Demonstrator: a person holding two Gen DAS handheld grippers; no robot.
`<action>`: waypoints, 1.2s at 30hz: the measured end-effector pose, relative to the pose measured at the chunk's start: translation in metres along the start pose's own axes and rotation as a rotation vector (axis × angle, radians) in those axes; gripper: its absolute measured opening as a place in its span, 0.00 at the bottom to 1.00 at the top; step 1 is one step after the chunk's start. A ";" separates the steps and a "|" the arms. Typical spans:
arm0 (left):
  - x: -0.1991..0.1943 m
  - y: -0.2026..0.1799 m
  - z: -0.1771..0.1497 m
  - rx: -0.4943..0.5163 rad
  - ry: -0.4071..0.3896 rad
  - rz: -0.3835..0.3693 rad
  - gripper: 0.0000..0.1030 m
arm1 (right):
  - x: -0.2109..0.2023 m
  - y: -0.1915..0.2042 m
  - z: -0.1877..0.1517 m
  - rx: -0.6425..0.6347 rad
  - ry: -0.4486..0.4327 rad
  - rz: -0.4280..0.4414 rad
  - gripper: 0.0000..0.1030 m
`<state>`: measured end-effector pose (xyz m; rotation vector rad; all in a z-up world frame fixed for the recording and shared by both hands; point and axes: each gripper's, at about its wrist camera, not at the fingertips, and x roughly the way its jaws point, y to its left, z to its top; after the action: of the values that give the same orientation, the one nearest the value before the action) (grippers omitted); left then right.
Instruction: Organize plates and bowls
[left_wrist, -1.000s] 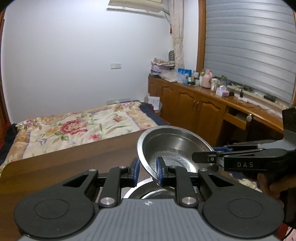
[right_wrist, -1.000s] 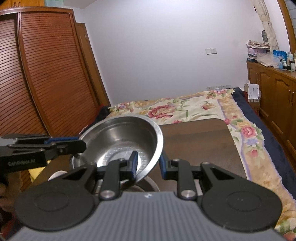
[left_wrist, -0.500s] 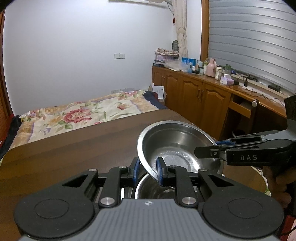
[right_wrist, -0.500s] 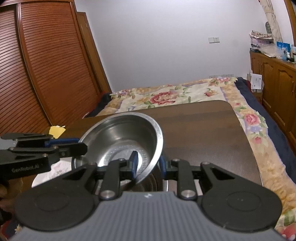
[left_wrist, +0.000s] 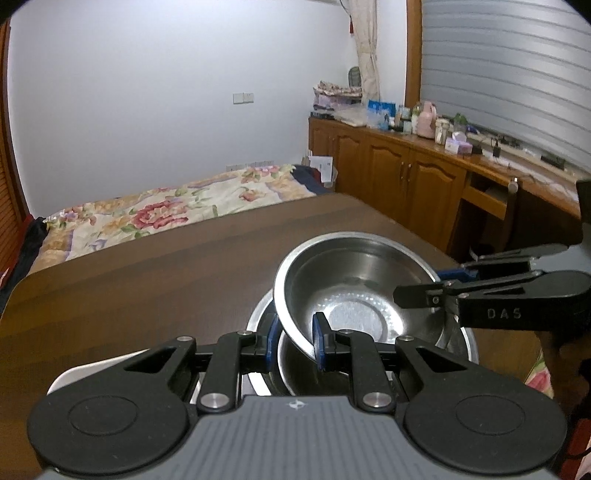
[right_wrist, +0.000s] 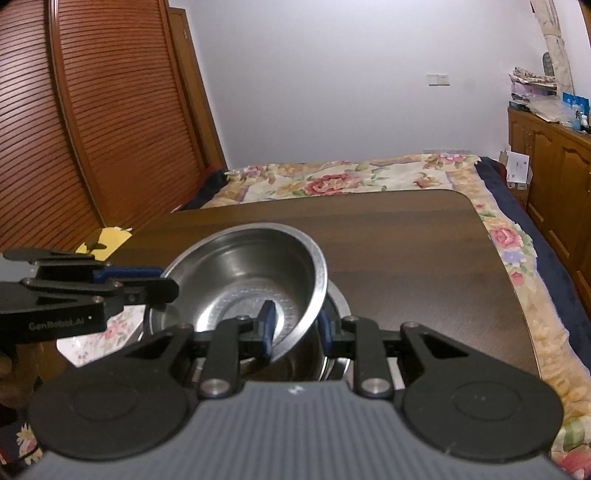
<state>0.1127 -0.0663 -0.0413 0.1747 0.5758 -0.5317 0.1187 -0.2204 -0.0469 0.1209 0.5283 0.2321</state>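
Bowls are nesting over the dark wooden table (left_wrist: 147, 273): I am holding the shiny steel top bowl (left_wrist: 354, 291) tilted just above a lower steel bowl (left_wrist: 295, 376). My left gripper (left_wrist: 294, 341) is pinching its near rim, fingers nearly closed on the thin wall. My right gripper (right_wrist: 295, 328) is clamping the opposite rim likewise. A white plate (left_wrist: 110, 365) is lying beside the stack.

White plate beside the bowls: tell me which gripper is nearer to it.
Left. The left gripper hangs over the white plate, clamped on the steel bowl; the right gripper grips the bowl's opposite rim, farther from the plate.
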 end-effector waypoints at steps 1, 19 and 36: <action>0.002 0.000 -0.001 0.004 0.006 0.003 0.20 | 0.001 0.001 -0.001 -0.006 0.002 -0.003 0.26; 0.013 0.001 -0.009 0.021 0.037 -0.022 0.20 | 0.010 0.007 -0.006 -0.063 0.023 -0.011 0.23; -0.004 0.004 -0.006 -0.011 -0.016 -0.020 0.20 | 0.000 0.001 -0.005 -0.073 -0.026 -0.035 0.20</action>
<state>0.1092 -0.0593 -0.0444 0.1544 0.5648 -0.5491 0.1163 -0.2186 -0.0512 0.0437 0.4952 0.2148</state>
